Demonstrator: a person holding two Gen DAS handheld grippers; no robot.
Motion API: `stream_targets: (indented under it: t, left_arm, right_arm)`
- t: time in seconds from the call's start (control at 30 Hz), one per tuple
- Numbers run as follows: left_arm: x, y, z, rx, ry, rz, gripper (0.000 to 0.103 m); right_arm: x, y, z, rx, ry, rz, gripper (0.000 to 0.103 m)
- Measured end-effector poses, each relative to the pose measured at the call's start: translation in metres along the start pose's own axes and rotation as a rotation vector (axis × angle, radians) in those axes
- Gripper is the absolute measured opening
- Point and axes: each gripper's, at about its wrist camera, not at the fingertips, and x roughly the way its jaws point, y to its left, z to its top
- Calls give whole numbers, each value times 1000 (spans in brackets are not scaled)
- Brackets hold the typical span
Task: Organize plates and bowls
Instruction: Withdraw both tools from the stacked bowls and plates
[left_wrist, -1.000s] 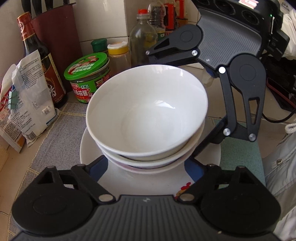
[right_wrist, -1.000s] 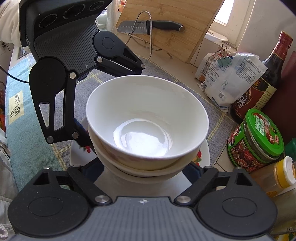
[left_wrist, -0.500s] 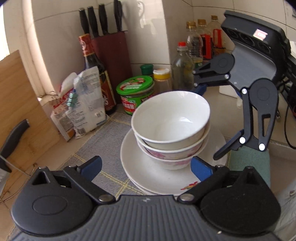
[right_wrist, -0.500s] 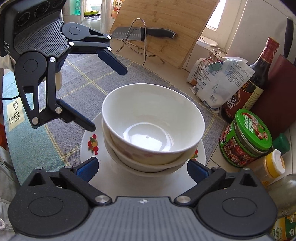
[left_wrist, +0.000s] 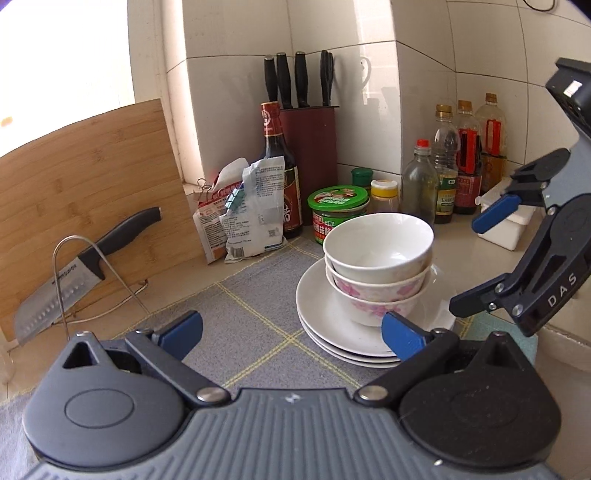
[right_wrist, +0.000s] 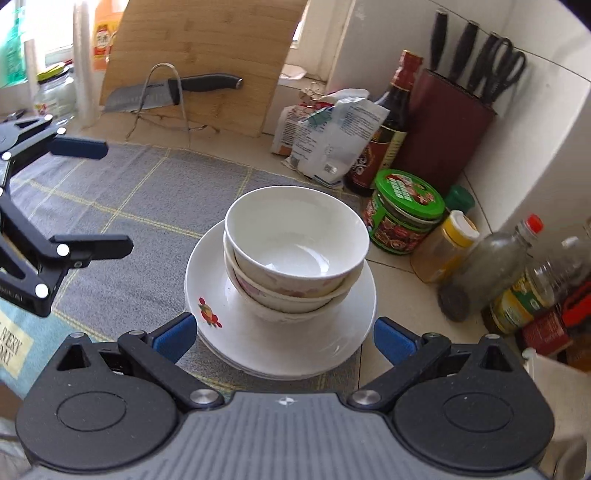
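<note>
Both grippers empty and spread wide, clear of the finished stack.

The left gripper (left_wrist: 291, 332), jaws just opened, and right gripper (right_wrist: 284, 336) hold nothing; the bowls (right_wrist: 295, 251) sit nested on the plates (right_wrist: 280, 350) for compactness, jars (right_wrist: 406, 210) close behind, open mat (right_wrist: 129, 195) alongside.

my left wrist camera looks along my fingers, angled down toward the tiled corner; my right one tilts steeper from the opposite side; both sit near and share the stacked bowls (left_wrist: 376, 266) (right_wrist: 295, 254).
</note>
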Motion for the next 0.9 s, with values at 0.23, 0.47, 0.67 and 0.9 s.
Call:
stream_targets:
  t: [0.23,0.47,0.67,0.9]
  left_arm:
    - [-34,-6,5,-108,115,39,102]
    - [-56,-9,10,-188,172,60,102]
    - [-70,-14,10,-176,171,94,102]
    - [-76,-16,11,-177,170,117,102]
  right_arm:
    - [-30,19,-20,288,1,-108,103]
    - [-60,34,-31,377,-48,-140,103]
    - [-70,35,-35,410,-67,-143,103]
    - [-75,40,-37,412,-73,-144,103]
